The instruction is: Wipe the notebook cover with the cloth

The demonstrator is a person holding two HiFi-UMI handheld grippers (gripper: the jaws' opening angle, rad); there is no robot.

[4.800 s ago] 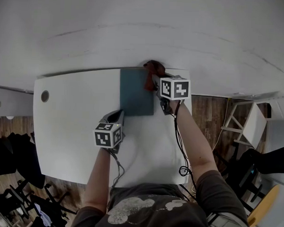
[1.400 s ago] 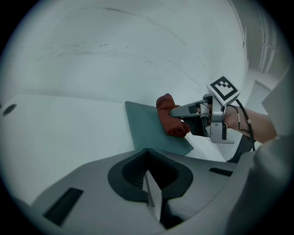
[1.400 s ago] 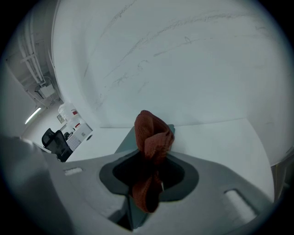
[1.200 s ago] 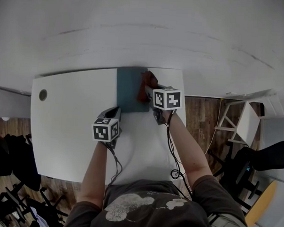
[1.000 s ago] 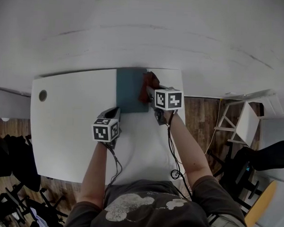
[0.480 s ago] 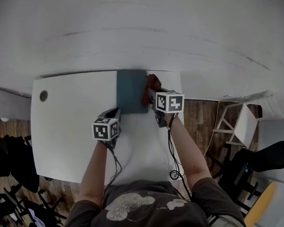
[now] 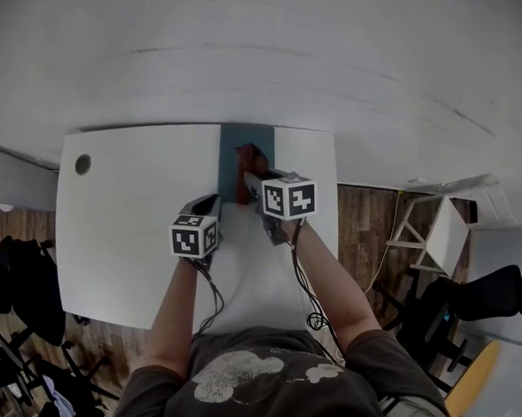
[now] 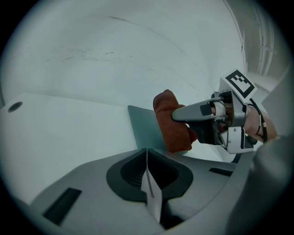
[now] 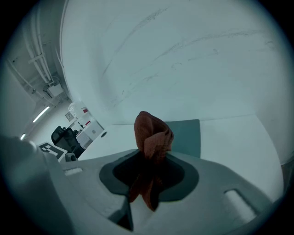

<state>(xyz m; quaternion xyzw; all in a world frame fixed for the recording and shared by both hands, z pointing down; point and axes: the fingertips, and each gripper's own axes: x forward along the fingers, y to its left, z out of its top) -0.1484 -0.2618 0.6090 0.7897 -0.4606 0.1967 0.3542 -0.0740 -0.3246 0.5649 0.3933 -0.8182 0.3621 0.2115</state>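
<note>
Over the notebook's near half, the right tool [image 9: 148, 160] pinches the bunched red cloth [image 9: 151, 131], whose lower end appears to touch the teal notebook [image 7: 245, 136] cover. Just beside the notebook's near-left corner, the left tool [image 8: 147, 158] sits with jaws pressed together, empty, above the white surface [image 7: 131, 215]. Wiping well likely means pressing the cloth flat and sweeping overlapping strokes edge to edge, bracing the notebook if it slides.

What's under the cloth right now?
The teal notebook, flat on the white table. The cloth, held by the right gripper, hides part of its cover; whether they touch can't be seen.
</note>
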